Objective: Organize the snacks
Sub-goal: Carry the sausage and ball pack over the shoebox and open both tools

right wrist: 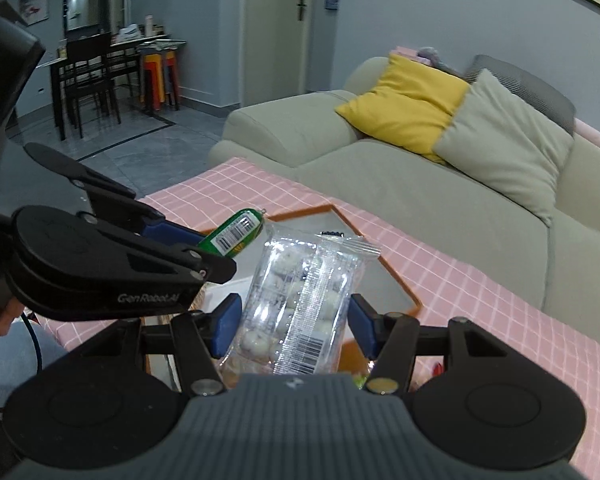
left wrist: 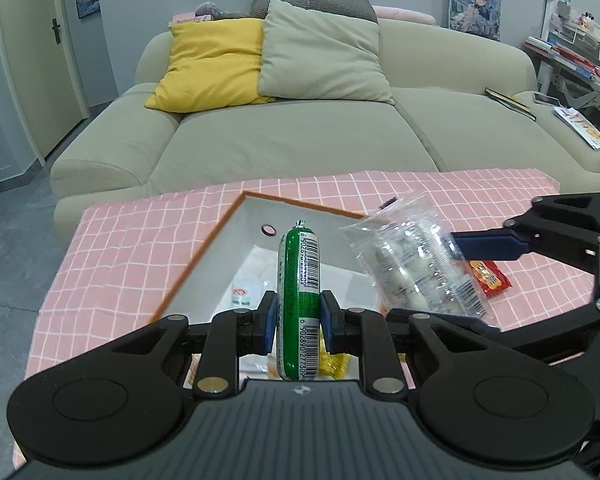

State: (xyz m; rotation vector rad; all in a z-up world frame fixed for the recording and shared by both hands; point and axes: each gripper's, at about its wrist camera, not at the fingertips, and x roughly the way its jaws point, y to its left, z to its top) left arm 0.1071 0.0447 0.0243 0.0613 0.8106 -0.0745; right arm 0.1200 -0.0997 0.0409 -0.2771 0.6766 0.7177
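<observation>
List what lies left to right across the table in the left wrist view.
Box's orange rim → green sausage clamped in the left tongs → clear packet of white balls → right tongs → red wrapper on the pink cloth.

A green sausage stick (left wrist: 299,304) with white barcode labels stands upright above the orange-rimmed white tray (left wrist: 236,216). Beside it a clear packet of white round candies (left wrist: 416,264) tilts. A red wrapper (left wrist: 490,278) lies flat on the pink checked cloth (left wrist: 120,248).
</observation>
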